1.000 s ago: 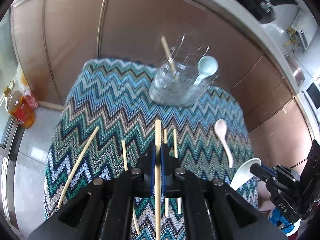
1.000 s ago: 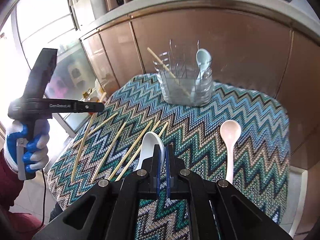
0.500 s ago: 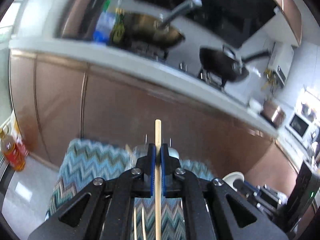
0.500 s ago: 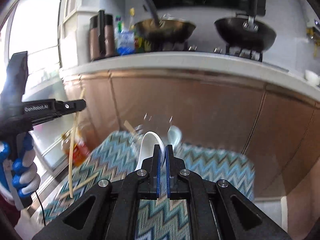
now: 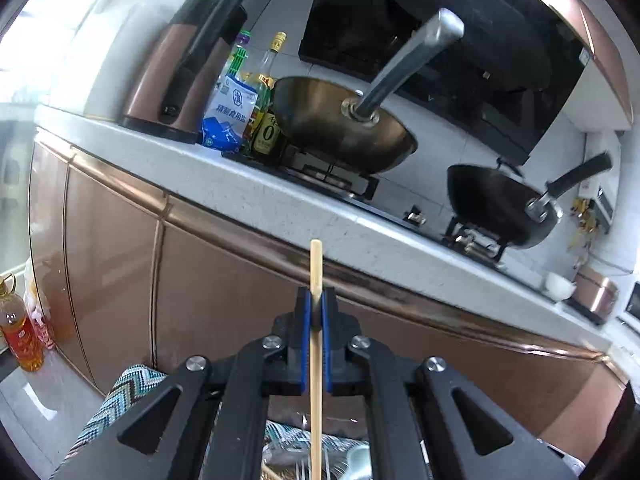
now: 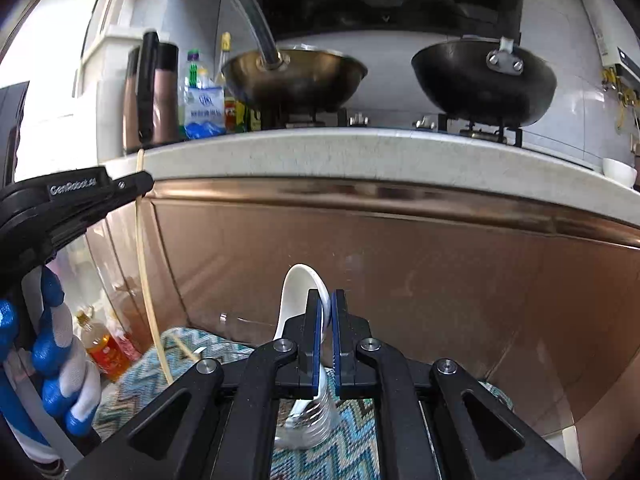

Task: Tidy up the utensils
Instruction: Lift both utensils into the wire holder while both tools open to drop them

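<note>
My left gripper (image 5: 316,300) is shut on a wooden chopstick (image 5: 316,360), held upright and raised, pointing at the kitchen counter. It also shows in the right wrist view (image 6: 138,184) at the left, with the chopstick (image 6: 146,280) hanging down from it. My right gripper (image 6: 326,300) is shut on a white ceramic spoon (image 6: 298,292), bowl up. The glass holder (image 6: 308,416) shows below the right gripper, partly hidden by it, and dimly at the bottom of the left wrist view (image 5: 296,456).
The zigzag-patterned tablecloth (image 6: 132,384) (image 5: 124,396) lies below. Brown cabinet fronts (image 6: 400,260) and a stone counter (image 6: 360,152) with two woks (image 6: 296,76) are just ahead. An oil bottle (image 6: 102,348) stands on the floor at the left.
Both grippers have risen and tilted up from the table with their loads. The views swung from the tablecloth to the counter and stove. The holder now lies under the grippers.
</note>
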`<control>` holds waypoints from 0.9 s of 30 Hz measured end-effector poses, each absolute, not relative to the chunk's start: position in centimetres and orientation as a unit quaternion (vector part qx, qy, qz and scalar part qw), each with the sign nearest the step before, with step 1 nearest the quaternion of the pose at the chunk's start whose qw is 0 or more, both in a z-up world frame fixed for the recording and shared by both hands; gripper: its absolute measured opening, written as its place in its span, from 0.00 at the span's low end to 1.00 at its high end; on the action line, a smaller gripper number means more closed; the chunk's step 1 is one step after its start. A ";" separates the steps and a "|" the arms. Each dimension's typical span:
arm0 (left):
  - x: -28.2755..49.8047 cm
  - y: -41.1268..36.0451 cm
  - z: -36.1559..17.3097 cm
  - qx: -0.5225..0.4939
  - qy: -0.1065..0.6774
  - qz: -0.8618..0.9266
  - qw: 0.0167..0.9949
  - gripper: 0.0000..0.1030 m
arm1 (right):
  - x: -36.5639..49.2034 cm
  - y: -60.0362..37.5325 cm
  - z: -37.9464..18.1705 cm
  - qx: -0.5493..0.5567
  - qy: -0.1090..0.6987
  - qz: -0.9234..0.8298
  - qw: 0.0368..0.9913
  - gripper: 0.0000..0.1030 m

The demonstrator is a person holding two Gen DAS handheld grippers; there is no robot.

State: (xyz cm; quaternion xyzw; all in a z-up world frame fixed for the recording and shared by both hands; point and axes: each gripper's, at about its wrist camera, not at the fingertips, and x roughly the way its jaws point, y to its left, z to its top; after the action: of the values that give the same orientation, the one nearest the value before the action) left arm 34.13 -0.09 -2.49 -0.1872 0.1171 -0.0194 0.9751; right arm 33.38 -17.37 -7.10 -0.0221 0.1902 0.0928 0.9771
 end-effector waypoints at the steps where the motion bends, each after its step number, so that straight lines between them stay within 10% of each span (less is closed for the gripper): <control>1: 34.8 -0.5 -3.4 -0.177 0.115 -0.012 0.977 0.04 | 33.9 -17.3 -7.7 -0.022 0.191 0.092 0.977 0.05; 19: 36.7 -1.9 -9.9 -0.154 0.097 0.018 0.983 0.06 | 35.5 -15.2 -13.2 -0.046 0.202 0.097 0.973 0.06; 27: 34.8 -1.3 -8.7 -0.148 0.095 0.007 0.984 0.22 | 34.3 -15.3 -12.4 -0.038 0.199 0.094 0.975 0.32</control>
State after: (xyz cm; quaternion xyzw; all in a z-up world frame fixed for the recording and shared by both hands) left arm 34.82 -1.32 -8.69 -0.1484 0.0947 0.0071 0.9844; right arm 34.35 -15.30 -12.45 -0.0384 0.1992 0.0945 0.9746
